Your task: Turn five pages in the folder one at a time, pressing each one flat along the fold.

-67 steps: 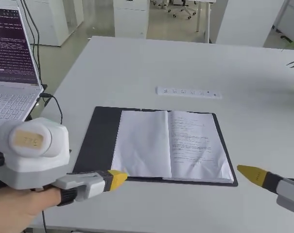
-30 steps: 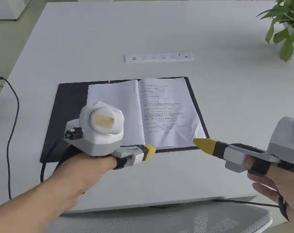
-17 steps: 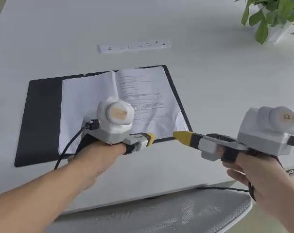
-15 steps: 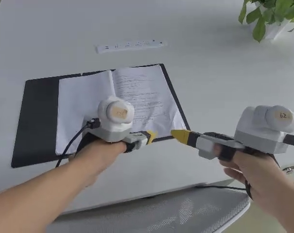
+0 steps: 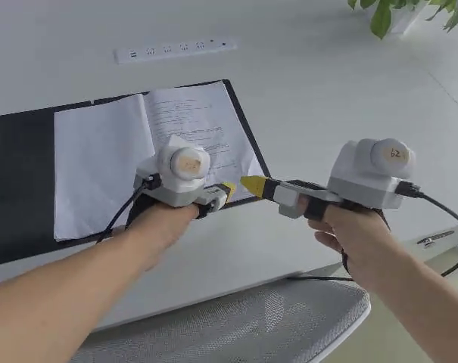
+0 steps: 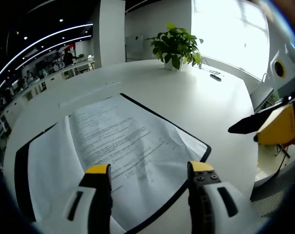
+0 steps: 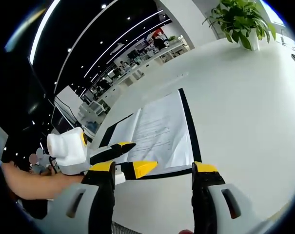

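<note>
Partly the left tongs (image 5: 227, 190) cover the folder (image 5: 17, 189); its print is unreadable.

Black folder (image 5: 20, 189) lies open, white pages (image 5: 138, 151) flat.

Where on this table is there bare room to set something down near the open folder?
Widest free patch: bare table right of the folder, between power strip, plant and the near edge. A narrow strip between folder and power strip. Crowded: the folder's near right corner, where left tongs and right tongs hover.
</note>
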Available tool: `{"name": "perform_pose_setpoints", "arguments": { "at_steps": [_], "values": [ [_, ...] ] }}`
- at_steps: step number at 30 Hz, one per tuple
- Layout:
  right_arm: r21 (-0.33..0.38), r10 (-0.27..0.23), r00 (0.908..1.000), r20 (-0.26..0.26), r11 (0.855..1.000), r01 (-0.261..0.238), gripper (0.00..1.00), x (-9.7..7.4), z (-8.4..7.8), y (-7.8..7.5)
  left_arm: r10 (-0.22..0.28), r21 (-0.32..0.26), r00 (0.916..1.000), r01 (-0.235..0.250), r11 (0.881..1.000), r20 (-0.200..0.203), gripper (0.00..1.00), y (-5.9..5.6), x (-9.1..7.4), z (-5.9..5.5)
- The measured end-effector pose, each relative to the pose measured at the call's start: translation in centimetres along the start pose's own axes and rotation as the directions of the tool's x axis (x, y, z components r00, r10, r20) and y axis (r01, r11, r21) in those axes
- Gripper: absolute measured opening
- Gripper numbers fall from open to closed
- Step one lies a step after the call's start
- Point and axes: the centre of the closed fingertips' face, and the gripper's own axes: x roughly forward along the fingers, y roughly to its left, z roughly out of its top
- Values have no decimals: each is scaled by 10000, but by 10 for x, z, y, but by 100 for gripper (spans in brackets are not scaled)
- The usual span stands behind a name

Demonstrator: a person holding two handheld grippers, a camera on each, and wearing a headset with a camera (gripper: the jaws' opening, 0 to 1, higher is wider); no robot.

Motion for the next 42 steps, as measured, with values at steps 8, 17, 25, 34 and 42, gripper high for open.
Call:
{"name": "perform_pose_setpoints", "arguments": {
  "at_steps": [8, 17, 25, 34, 42],
  "values": [
    [5, 27, 10000, 30, 10000, -27, 58, 14, 4, -9, 133, 188, 9999, -133, 9997, 1, 55, 0, 14, -7],
    [303, 179, 9993, 342, 9994, -189, 55, 26, 7, -16, 147, 504, 9984, -175, 9986, 542, 53, 3, 19, -10],
    [393, 227, 9984, 520, 9989, -248, 53, 28, 9, -21, -117, 692, 9969, 63, 9976, 778, 41, -3, 20, -8],
    [416, 204, 9979, 608, 9989, -230, 50, 28, 11, -26, 75, 670, 9951, -142, 9977, 990, 34, 3, 19, -6],
    [272, 228, 9989, 403, 9993, -239, 48, 31, 6, -26, 240, 654, 9946, -307, 9974, 1013, 21, 8, 17, -4]
  ]
}}
